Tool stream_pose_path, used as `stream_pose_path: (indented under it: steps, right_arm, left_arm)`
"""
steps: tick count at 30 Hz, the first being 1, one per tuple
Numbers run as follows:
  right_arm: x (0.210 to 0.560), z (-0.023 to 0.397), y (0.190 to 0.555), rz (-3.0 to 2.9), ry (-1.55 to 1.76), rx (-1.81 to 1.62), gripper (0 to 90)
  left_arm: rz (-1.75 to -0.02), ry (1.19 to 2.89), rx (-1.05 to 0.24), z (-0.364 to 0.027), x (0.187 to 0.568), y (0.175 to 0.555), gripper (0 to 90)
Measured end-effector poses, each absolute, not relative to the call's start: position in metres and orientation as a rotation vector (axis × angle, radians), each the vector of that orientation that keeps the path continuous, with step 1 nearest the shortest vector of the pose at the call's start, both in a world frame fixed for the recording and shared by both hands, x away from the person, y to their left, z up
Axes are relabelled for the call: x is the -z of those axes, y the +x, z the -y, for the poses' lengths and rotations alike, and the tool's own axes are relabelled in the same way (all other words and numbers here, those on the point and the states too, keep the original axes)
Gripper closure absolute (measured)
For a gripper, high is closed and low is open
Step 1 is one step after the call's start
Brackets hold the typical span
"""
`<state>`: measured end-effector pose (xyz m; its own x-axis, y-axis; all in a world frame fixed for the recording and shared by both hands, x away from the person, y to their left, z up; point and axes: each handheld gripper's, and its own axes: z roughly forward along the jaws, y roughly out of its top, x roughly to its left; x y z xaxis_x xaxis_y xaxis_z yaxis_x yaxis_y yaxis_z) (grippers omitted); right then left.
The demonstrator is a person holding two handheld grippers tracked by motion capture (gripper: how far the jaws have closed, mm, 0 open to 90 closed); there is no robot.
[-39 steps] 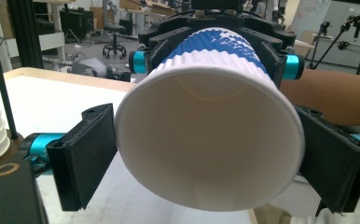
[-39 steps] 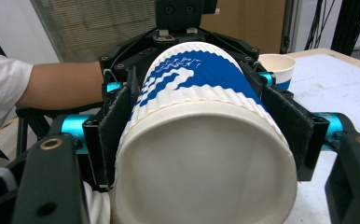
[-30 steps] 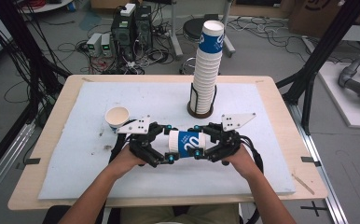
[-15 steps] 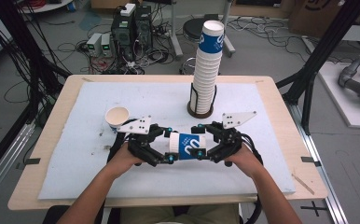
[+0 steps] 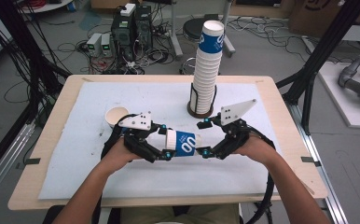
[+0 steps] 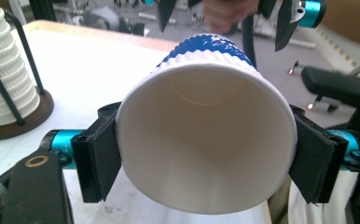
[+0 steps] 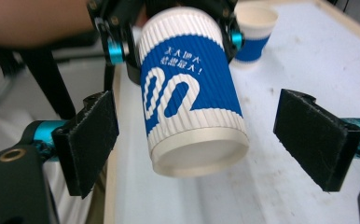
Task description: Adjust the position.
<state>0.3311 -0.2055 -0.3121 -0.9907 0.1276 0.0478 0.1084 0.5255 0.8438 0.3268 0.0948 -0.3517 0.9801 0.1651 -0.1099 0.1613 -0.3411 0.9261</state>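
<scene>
Paper cup [image 5: 182,143] held on its side above the table [image 5: 280,184], between the two grippers, mouth toward the left one. Left gripper [image 5: 162,147]: jaws have just closed; pads [image 6: 96,158] press the cup's rim from both sides. Right gripper [image 5: 204,138]: jaws have just opened wide, pads [image 7: 88,140] clear of the cup's base end on either side. Tall stack of cups [image 5: 207,70] stands in a holder behind. A second cup [image 5: 116,116] sits upright just beyond the left gripper.
</scene>
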Motion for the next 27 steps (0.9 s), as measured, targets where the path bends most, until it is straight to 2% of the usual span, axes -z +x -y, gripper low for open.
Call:
stream_pose_path:
  steps: [6,20,27]
  right_arm:
    - [0.308,0.188,0.336,-2.829,0.118,-1.31,14.3]
    - [0.324,0.161,0.34,-2.97,0.008,-1.146,14.6]
    - [0.329,0.158,0.34,-3.019,-0.04,-1.087,27.0]
  left_arm:
    - [-0.232,1.969,-0.01,-0.09,0.349,0.325,21.4]
    - [-0.204,2.031,0.016,-0.084,0.351,0.323,21.2]
    - [-0.184,2.043,0.026,-0.081,0.352,0.321,21.2]
